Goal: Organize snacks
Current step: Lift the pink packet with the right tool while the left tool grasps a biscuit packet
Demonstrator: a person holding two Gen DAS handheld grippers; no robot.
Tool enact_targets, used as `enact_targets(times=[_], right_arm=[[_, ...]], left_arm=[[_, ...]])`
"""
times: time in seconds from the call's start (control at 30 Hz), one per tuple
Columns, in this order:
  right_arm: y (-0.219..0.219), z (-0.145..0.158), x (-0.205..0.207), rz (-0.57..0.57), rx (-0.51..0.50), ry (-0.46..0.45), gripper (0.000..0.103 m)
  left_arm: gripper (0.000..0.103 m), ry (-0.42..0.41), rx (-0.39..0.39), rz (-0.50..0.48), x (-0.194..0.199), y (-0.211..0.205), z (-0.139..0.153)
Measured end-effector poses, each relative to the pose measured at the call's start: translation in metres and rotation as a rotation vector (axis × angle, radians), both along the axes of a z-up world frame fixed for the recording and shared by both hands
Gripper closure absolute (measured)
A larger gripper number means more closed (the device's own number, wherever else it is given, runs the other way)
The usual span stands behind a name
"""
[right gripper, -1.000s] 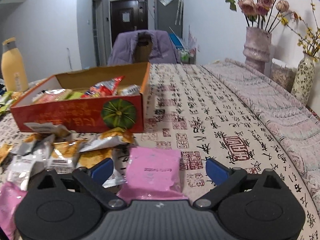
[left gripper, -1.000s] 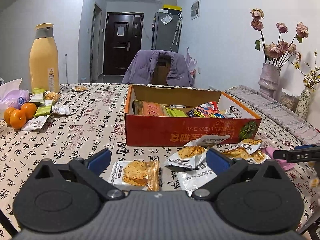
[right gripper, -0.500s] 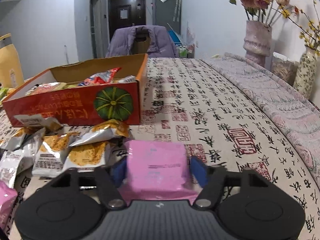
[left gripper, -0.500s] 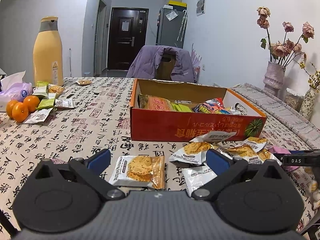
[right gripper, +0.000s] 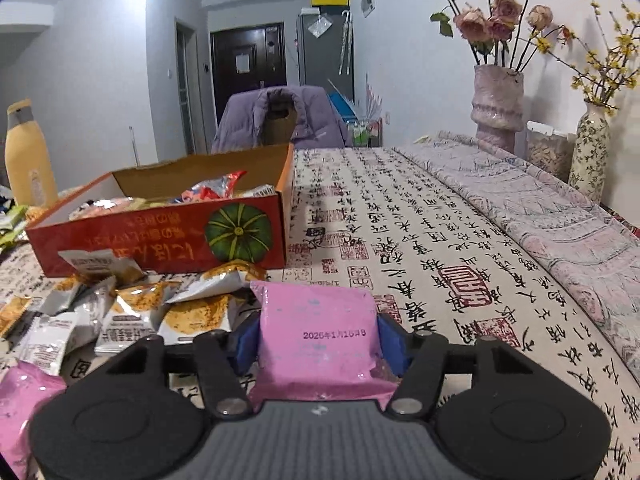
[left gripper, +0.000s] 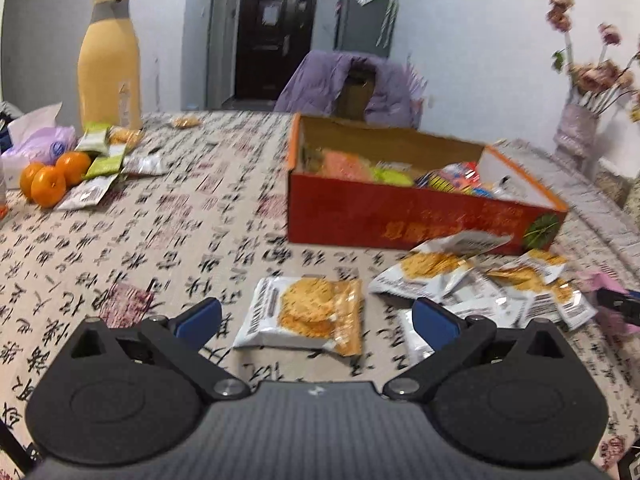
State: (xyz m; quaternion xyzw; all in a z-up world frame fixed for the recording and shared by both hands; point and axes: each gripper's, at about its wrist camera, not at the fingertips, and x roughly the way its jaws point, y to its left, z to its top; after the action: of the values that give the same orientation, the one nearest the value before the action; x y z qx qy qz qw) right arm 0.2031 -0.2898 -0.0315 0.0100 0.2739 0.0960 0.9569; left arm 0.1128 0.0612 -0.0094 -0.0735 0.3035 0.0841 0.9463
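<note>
On the left, the left gripper (left gripper: 316,318) hovers with its blue pads spread wide either side of a crinkly foil cracker packet (left gripper: 306,316) lying flat on the calligraphy-print tablecloth (left gripper: 160,232). Beyond sits the open red cardboard box (left gripper: 400,216), snacks inside. On the right, the right gripper (right gripper: 318,338) pinches a smooth, pillowy pink packet (right gripper: 318,332) just beside a heap of glossy cracker packets (right gripper: 132,312).
</note>
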Motion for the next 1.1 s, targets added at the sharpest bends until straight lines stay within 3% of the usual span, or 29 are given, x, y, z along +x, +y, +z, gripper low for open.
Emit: enact_targets(times=[0.17,0.47,0.53,0.6,0.63,1.1], right_arm=[[-0.002,-0.001,-0.011,0.012,0.018,-0.013,0.043],[0.001,0.001,-0.019,0.029,0.035,-0.026,0.042],[0.003,0.002,-0.019,0.034,0.036,-0.027,0.042],[0.004,0.002,-0.02,0.038,0.036,-0.027,0.042],[0.004,0.002,-0.02,0.039,0.037,-0.027,0.042],[0.009,-0.001,-0.022,0.057,0.042,-0.018,0.042]], left_arm=[[0.0,0.067,0.002,0.019,0.013,0.003,-0.009],[0.0,0.058,0.027,0.04,0.027,0.002,-0.013],[0.005,0.06,0.033,0.036,0.03,0.0,-0.016],[0.02,0.067,0.036,0.029,0.032,-0.002,-0.019],[0.023,0.071,0.037,0.028,0.033,-0.002,-0.02],[0.045,-0.001,0.048,-0.019,0.022,-0.007,-0.02]])
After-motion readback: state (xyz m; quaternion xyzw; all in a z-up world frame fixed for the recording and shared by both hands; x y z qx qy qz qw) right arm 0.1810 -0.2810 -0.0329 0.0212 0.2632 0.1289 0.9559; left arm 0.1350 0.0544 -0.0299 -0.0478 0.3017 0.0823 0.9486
